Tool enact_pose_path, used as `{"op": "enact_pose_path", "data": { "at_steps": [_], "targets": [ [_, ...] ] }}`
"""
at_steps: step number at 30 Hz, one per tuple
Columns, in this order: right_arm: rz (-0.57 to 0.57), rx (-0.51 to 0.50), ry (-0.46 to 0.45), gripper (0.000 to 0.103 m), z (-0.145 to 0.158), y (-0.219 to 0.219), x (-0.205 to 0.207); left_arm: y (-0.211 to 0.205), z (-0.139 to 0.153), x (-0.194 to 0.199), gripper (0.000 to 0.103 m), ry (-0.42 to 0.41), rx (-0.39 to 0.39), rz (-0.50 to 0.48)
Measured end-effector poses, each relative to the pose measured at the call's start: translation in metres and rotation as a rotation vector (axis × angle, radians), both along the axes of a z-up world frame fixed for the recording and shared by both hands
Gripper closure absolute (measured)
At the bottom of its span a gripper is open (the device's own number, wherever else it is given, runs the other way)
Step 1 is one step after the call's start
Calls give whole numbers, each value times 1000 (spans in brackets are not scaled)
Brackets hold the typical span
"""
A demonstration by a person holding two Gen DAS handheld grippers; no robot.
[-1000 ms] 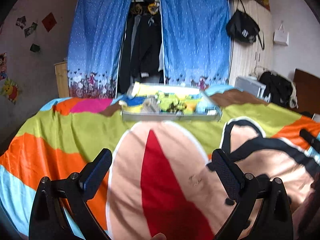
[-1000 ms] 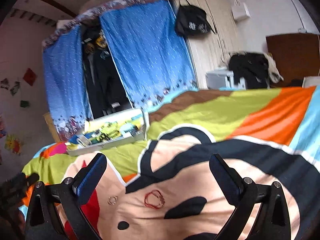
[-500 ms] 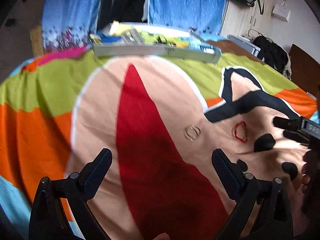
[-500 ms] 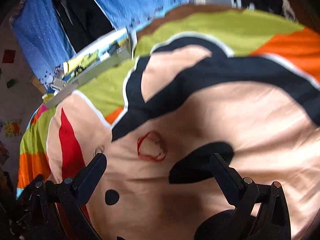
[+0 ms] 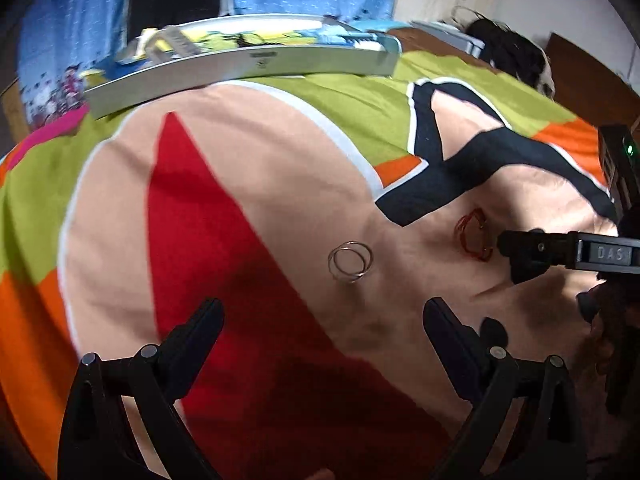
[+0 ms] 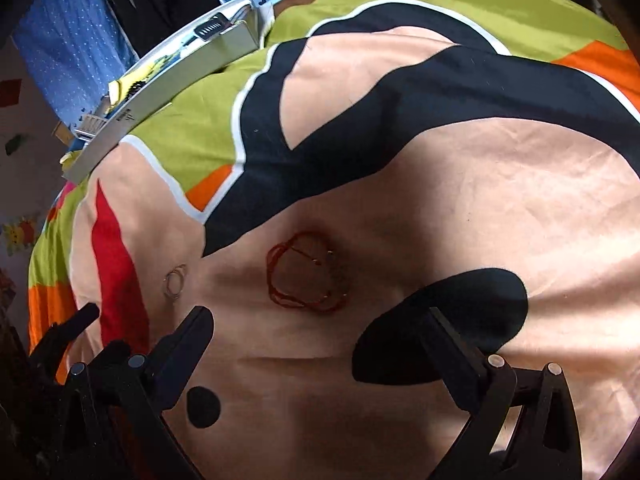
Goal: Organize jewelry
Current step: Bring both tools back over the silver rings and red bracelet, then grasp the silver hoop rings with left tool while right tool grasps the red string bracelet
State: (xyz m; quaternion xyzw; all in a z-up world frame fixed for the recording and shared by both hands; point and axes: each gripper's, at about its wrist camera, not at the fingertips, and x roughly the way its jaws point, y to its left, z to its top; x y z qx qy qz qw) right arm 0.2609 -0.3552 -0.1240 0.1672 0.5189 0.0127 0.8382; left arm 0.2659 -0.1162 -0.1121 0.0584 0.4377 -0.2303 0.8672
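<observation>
Both tongs hang wide open, holding nothing: my left gripper (image 5: pixel 322 322) now hovers over the silver rings (image 5: pixel 350 261), my right gripper (image 6: pixel 318 336) over the red string bracelet (image 6: pixel 306 278). A second ago they faced the room; now they have tipped down at the bedspread (image 6: pixel 500 184) (pickups come next, I judge). Farther off, the tray (image 5: pixel 240 68) waits, untouched.

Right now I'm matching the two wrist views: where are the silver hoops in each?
Left wrist: silver hoops near centre, beyond the open tongs.
Right wrist: silver hoops at left, beside the red patch.
Shared landmark: the red string bracelet, lying right of them.
</observation>
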Motion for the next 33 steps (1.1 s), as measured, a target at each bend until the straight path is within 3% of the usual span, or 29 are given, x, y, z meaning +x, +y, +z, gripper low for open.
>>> {"op": "enact_pose_path", "data": {
  "at_steps": [3,5,7,9,13,20,28,33],
  "targets": [
    [-15,-7,1,0,-2,-5,1,-5,-11,11,6,3,29,-34],
    [-22,-21,-1,0,-4,-6,3,-5,-18,18,11,35,9,-45],
    [-23,-36,-3,10,-5,-7,4,-5,-22,23,25,58,-12,-61],
    [-16,-52,2,18,-7,-6,6,-6,-24,26,31,66,-22,-74],
    [14,-68,17,19,-13,1,9,-10,-27,29,46,73,-31,-109],
    [37,-81,20,19,-16,3,10,-19,-34,34,55,76,-21,-146],
    [29,-83,20,25,-17,-2,10,-22,-39,39,81,89,-15,-136],
    [59,-111,21,25,-19,9,15,-21,-40,39,86,96,-23,-131]
  ]
}}
